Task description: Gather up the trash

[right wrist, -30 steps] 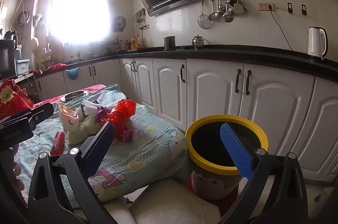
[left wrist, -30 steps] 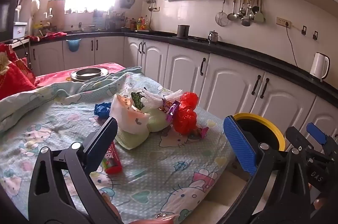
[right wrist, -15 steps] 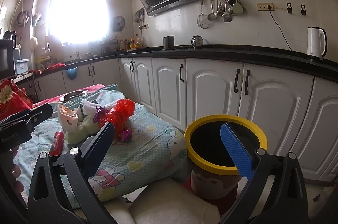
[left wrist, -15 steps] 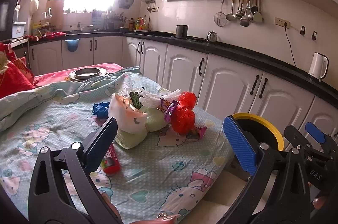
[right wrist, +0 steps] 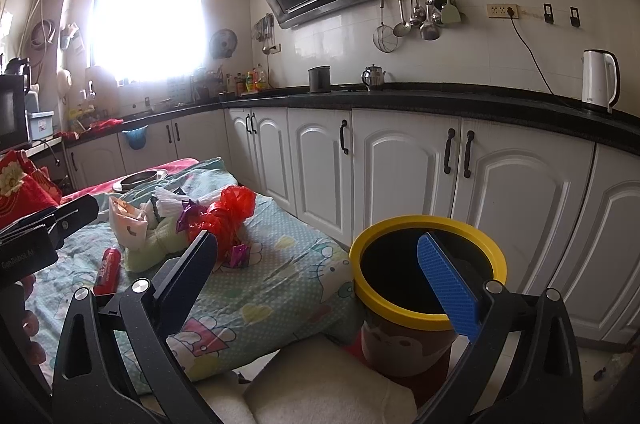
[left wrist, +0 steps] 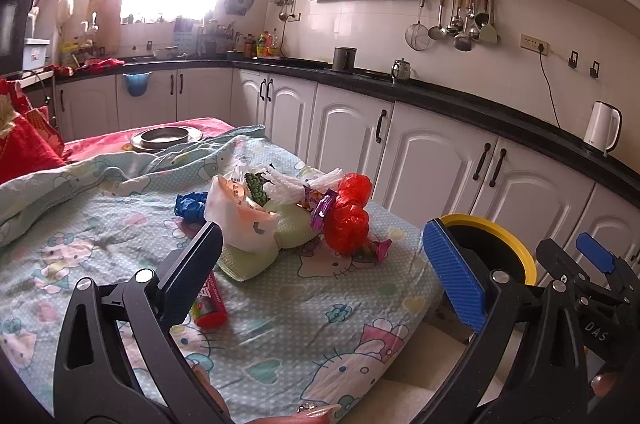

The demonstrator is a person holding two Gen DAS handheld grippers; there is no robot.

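A heap of trash lies on the cartoon-print cloth: a white paper bag (left wrist: pixel 240 220), a crumpled red plastic bag (left wrist: pixel 348 216), a blue wrapper (left wrist: pixel 190 205), purple foil wrappers (left wrist: pixel 322 212) and a red tube (left wrist: pixel 210 304). The same red plastic bag (right wrist: pixel 228 212) and red tube (right wrist: pixel 107 270) show in the right wrist view. A yellow-rimmed trash bin (right wrist: pixel 428 276) stands on the floor off the table's right end. My left gripper (left wrist: pixel 320 264) hangs open above the cloth, short of the heap. My right gripper (right wrist: pixel 316 276) is open and empty, between table edge and bin.
White cabinets (right wrist: pixel 400 167) under a black counter (right wrist: pixel 440 99) run along the right and back. A metal dish (left wrist: pixel 166 137) sits on a red cloth at the table's far end. A red cushion (left wrist: pixel 24 151) lies far left. A white kettle (right wrist: pixel 598 79) stands on the counter.
Both views have shifted only slightly; the heap sits a touch lower and nearer in the left wrist view. Both grippers remain open and nothing on the table has moved.
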